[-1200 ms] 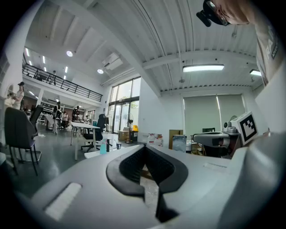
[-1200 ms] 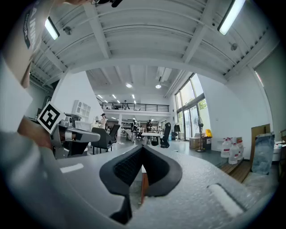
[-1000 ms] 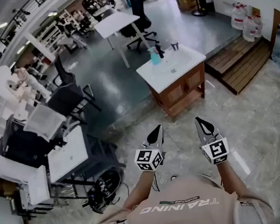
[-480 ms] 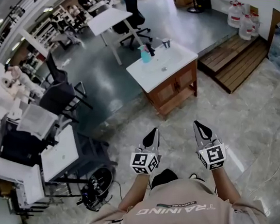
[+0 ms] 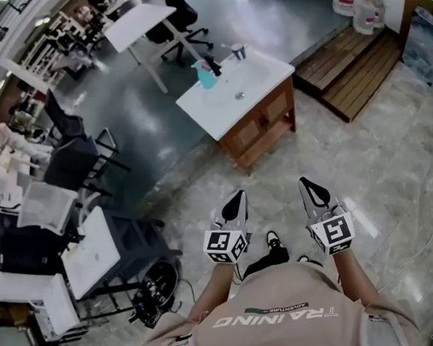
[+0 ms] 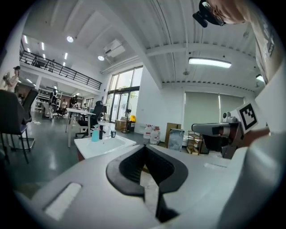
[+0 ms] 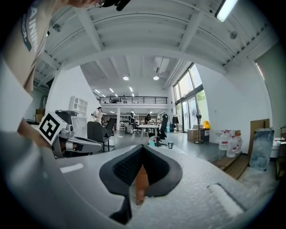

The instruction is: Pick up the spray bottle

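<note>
The spray bottle (image 5: 205, 75), teal with a pale trigger head, stands on the white sink top (image 5: 246, 88) of a wooden cabinet, far ahead of both grippers. It also shows small in the left gripper view as the spray bottle (image 6: 95, 133) and in the right gripper view as the spray bottle (image 7: 153, 141). My left gripper (image 5: 235, 205) and right gripper (image 5: 313, 190) are held out in front of the person's body, side by side over the marble floor. Each has its jaws shut with nothing between them, as the left gripper (image 6: 145, 147) and right gripper (image 7: 143, 147) show up close.
A black faucet (image 5: 214, 67) and a dark cup (image 5: 238, 52) share the sink top. A wooden platform (image 5: 354, 64) with water jugs (image 5: 364, 8) lies to the right. A white desk (image 5: 137, 26), black chairs (image 5: 74, 160) and a cart (image 5: 108, 246) stand to the left.
The person has walked forward: the sink cabinet has slid up and left in the head view and a foot now shows below. Both grippers stay shut and empty.
</note>
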`<action>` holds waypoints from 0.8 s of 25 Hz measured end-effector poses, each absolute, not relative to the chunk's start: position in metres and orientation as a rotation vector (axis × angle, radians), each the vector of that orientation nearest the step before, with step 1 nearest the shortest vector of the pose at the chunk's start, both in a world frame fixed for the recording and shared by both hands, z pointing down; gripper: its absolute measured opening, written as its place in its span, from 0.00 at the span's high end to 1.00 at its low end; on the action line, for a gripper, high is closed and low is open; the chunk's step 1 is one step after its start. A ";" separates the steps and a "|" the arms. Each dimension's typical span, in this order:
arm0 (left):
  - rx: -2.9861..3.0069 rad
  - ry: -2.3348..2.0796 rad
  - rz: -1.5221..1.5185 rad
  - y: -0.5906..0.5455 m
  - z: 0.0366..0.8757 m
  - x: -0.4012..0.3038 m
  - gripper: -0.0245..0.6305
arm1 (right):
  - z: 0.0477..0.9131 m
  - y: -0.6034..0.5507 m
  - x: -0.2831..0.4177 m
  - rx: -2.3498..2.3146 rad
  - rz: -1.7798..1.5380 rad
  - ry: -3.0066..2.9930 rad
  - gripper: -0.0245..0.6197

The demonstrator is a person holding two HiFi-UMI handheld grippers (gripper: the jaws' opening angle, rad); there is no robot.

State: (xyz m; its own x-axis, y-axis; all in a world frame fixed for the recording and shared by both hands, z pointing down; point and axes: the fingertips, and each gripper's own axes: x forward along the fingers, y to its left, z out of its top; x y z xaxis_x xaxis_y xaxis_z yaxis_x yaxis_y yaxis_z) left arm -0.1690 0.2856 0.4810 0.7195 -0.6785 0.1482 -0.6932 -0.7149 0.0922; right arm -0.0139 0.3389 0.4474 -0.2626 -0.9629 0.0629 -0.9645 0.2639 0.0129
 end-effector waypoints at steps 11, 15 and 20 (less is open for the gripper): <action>2.899 -0.998 0.117 0.200 0.466 -0.162 0.94 | 0.421 0.259 0.013 2.017 -0.064 -2.288 0.96; 2.844 -1.007 0.150 0.178 0.481 -0.172 0.94 | 0.432 0.244 0.006 1.995 -0.010 -2.282 0.96; 2.805 -1.017 0.201 0.156 0.496 -0.164 0.94 | 0.451 0.226 0.011 1.957 0.078 -2.296 0.96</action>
